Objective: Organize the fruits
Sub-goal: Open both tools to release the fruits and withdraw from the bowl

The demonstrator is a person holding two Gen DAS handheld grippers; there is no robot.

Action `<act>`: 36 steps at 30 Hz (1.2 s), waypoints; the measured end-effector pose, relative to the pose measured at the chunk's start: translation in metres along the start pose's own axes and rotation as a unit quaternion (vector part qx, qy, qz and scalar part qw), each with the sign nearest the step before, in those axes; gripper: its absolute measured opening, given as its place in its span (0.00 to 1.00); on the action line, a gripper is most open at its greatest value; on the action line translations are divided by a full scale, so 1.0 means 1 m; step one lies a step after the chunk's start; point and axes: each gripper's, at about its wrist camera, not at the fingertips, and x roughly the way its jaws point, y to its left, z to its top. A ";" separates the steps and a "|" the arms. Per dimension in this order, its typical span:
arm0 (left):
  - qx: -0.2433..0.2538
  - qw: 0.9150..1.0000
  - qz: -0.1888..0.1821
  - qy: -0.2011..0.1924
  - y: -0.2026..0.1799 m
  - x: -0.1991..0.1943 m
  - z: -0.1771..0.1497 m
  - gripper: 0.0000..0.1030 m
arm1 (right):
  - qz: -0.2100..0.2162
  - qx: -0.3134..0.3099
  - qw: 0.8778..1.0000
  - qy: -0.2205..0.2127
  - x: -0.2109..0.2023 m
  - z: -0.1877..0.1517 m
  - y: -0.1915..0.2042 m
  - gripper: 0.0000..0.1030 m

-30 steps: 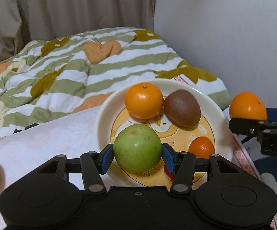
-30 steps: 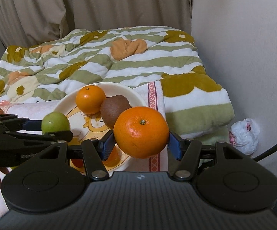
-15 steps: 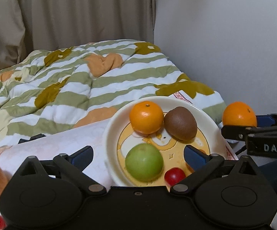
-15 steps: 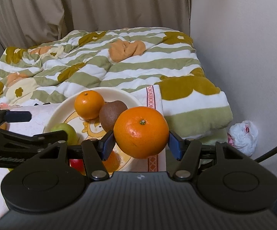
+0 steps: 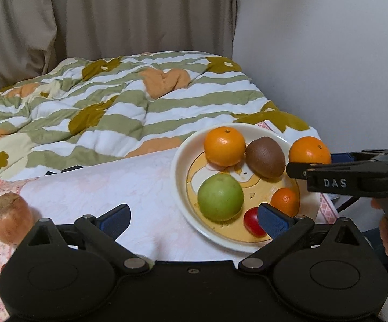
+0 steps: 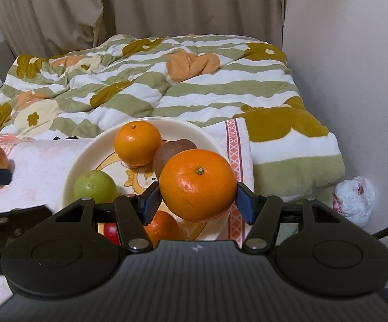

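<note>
Plainly, in the left wrist view the left gripper (image 5: pixel 194 218) stood spread wide and empty before the plate (image 5: pixel 179 171), which held a green apple (image 5: pixel 220 197), kiwi (image 5: pixel 265 157), mandarin (image 5: pixel 224 146), small tangerine (image 5: pixel 285 201) and tomato (image 5: pixel 252 224). In the right wrist view the right gripper (image 6: pixel 198 201) clamped a large orange (image 6: pixel 197 185) above the plate's right rim; released there, it might roll off or knock the crowded fruit.
</note>
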 end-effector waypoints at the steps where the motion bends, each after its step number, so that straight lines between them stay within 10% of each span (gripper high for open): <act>1: 0.000 1.000 0.001 0.000 0.001 -0.001 -0.002 0.99 | -0.001 0.001 1.000 0.001 0.002 -0.001 0.000 0.73; 10: -0.011 1.000 0.013 0.000 0.009 -0.010 -0.011 0.99 | -0.001 0.001 1.000 -0.003 0.012 -0.008 -0.001 0.74; 14: -0.016 1.000 0.022 -0.005 0.010 -0.017 -0.014 0.99 | 0.007 0.005 0.999 -0.038 -0.001 -0.009 -0.002 1.00; 36: -0.042 0.994 0.067 -0.081 -0.001 -0.099 -0.031 0.99 | 0.015 -0.017 0.998 -0.056 -0.085 -0.009 0.007 1.00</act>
